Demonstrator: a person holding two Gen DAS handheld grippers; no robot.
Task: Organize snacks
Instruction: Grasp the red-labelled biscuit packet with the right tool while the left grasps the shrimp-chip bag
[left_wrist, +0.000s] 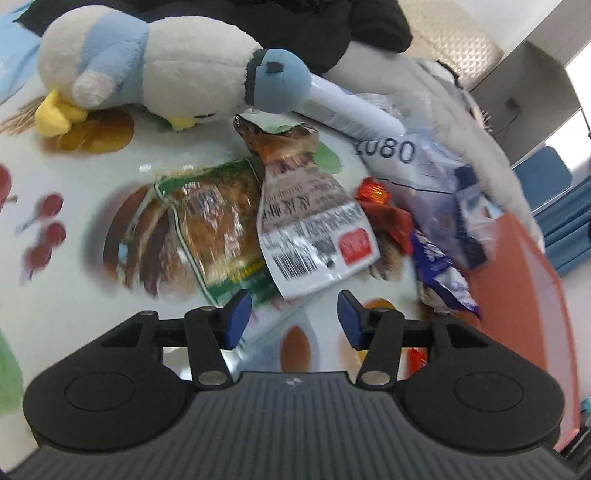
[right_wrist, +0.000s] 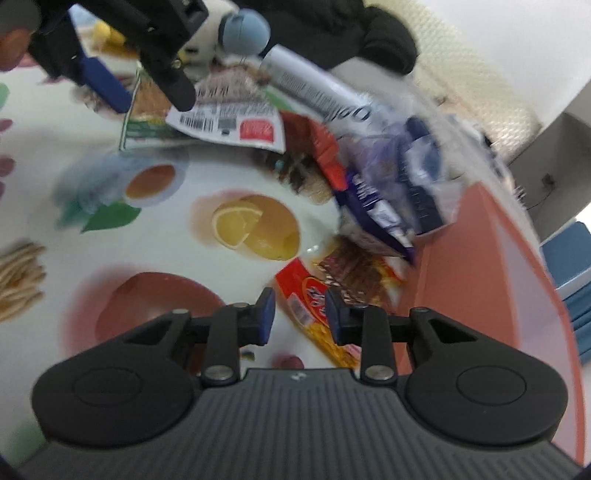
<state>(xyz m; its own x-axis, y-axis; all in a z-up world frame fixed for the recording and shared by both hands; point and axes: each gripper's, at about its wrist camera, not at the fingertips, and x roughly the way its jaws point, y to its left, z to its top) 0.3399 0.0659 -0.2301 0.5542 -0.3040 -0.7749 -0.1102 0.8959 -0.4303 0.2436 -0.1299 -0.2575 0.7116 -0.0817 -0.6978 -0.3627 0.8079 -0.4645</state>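
Observation:
Several snack packets lie in a heap on a food-printed tablecloth (left_wrist: 74, 177). My left gripper (left_wrist: 294, 317) is open and empty, just short of a white barcode packet (left_wrist: 314, 236) and a green-edged packet (left_wrist: 218, 225). A red packet (left_wrist: 384, 210) and a purple-blue packet (left_wrist: 439, 266) lie to the right. My right gripper (right_wrist: 297, 314) is open, its fingers either side of a red-and-yellow packet (right_wrist: 314, 314) on the cloth. The left gripper (right_wrist: 122, 70) shows at the top left of the right wrist view, over the white barcode packet (right_wrist: 229, 122).
A white and blue plush toy (left_wrist: 147, 70) lies behind the heap. A clear plastic bag (left_wrist: 424, 162) printed with numbers sits at the right. A salmon-coloured bin (right_wrist: 491, 280) stands at the right edge. A black garment (left_wrist: 295, 26) is at the back.

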